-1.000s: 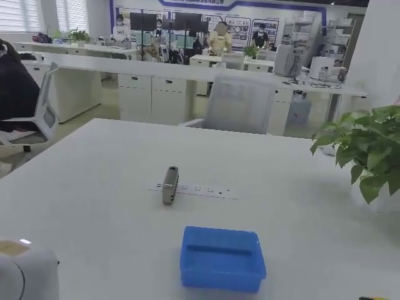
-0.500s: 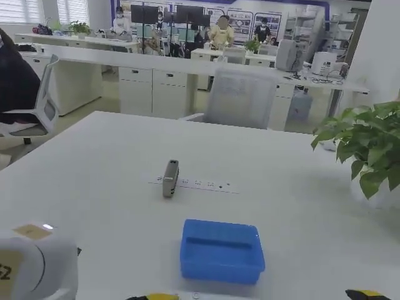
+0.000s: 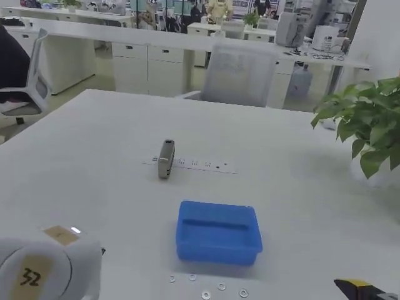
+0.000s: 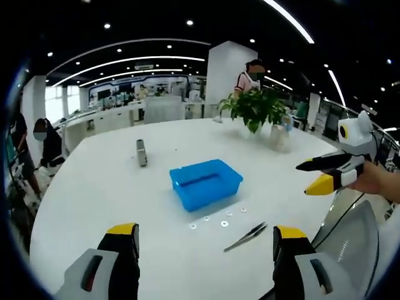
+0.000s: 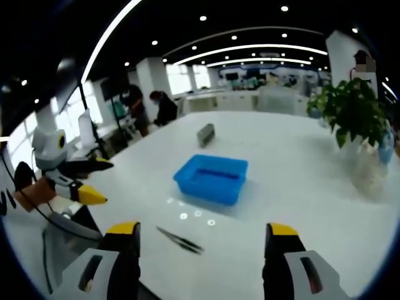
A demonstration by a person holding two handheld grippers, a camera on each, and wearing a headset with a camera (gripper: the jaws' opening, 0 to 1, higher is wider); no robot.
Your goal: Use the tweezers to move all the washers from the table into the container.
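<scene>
The washers [image 3: 221, 286] lie loose on the white desk [image 3: 94, 156], just in front of the blue container [image 3: 215, 253]. The tweezers [image 4: 245, 237] lie flat near them. The left gripper [image 4: 205, 231] and right gripper [image 5: 203, 229] hover over the near edge, jaws wide apart, gripping nothing.

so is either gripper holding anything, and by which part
Nothing is held. The left gripper and right gripper are both open and empty; the tweezers lie untouched on the table.
</scene>
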